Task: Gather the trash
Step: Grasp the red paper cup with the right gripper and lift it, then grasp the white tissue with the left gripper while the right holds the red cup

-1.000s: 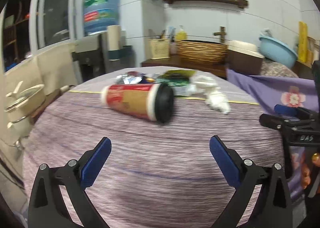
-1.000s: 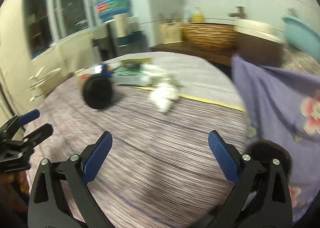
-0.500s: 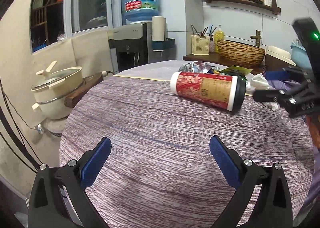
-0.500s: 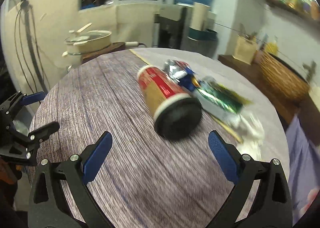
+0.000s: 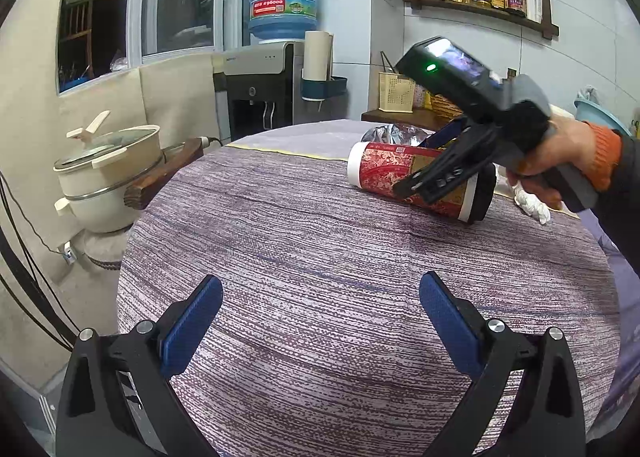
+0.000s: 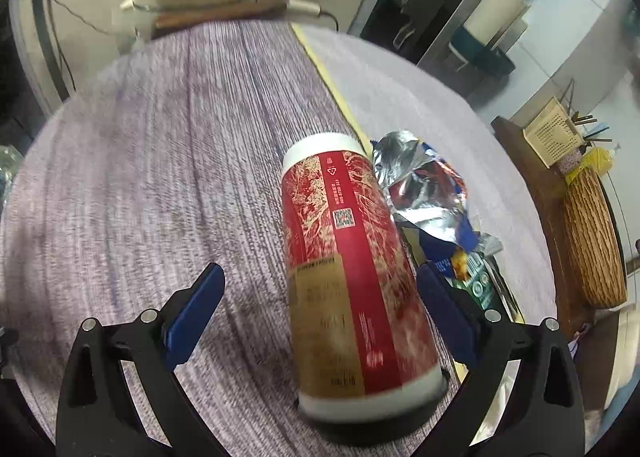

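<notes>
So in the last second the right gripper has swung in from the side and dropped over the red cup, the tall paper one with a black lid lying on its side on the round table. A moment ago it was well off to the side with the cup out in front; now the cup sits between its two blue pads, lid end closest to the tool. The jaws are spread wide and there's a clear gap on the left side, so nothing is squeezed yet. Looks to me like the cup is the first bit of trash to go, and the next thing needed is just a squeeze around its body.

The left gripper is hanging back over the near part of the table, jaws wide apart, holding nothing. It has pulled away from the cup compared with a second ago and now mostly watches the other hand work.

The rest of the trash is behind the cup: a crumpled foil bag, a green wrapper half hidden by the right pad, and a white tissue poking out past the hand.

Stuff I can't make out: whether the right pad is actually touching the cup, since that view is blurry and the cup covers the contact spot. It might be brushing it. Also no bin or bag in sight anywhere, so no clue where this goes.
</notes>
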`<action>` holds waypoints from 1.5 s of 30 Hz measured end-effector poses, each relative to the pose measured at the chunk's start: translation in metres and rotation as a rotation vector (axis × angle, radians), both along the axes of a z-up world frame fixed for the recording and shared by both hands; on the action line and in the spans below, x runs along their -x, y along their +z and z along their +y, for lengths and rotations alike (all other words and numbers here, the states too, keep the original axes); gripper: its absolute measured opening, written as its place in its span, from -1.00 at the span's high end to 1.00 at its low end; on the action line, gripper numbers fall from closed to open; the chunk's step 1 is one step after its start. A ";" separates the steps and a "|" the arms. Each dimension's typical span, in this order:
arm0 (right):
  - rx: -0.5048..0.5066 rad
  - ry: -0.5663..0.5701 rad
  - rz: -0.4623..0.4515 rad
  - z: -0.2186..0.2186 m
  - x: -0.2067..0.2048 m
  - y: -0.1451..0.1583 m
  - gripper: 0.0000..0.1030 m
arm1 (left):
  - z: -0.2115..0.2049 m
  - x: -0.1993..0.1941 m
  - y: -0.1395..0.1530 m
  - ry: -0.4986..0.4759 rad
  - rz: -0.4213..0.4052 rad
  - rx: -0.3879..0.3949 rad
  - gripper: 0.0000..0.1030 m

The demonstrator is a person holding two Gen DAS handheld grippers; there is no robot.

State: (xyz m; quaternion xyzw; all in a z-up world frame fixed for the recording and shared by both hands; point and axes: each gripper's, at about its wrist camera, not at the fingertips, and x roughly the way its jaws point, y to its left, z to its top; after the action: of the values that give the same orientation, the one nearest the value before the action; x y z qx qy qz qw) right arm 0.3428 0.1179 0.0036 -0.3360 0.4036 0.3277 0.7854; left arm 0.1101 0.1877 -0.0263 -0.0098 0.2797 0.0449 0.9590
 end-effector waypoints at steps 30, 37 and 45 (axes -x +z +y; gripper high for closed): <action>-0.214 -0.165 -0.043 -0.086 0.032 0.027 -0.42 | -0.030 -0.022 -0.001 -0.098 0.022 0.055 -0.90; -0.396 -0.265 -0.078 -0.161 0.075 0.040 -0.41 | -0.064 -0.040 0.003 -0.181 0.044 0.011 -0.89; -0.519 -0.401 -0.150 -0.241 0.116 0.049 -0.41 | -0.104 -0.079 0.010 -0.264 0.097 0.026 -0.89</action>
State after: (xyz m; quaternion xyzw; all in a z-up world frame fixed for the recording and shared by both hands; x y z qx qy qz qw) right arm 0.2265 -0.1235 0.0522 -0.0621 0.3058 0.2327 0.9211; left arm 0.1889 0.0839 -0.0166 0.0166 0.3251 -0.0847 0.9417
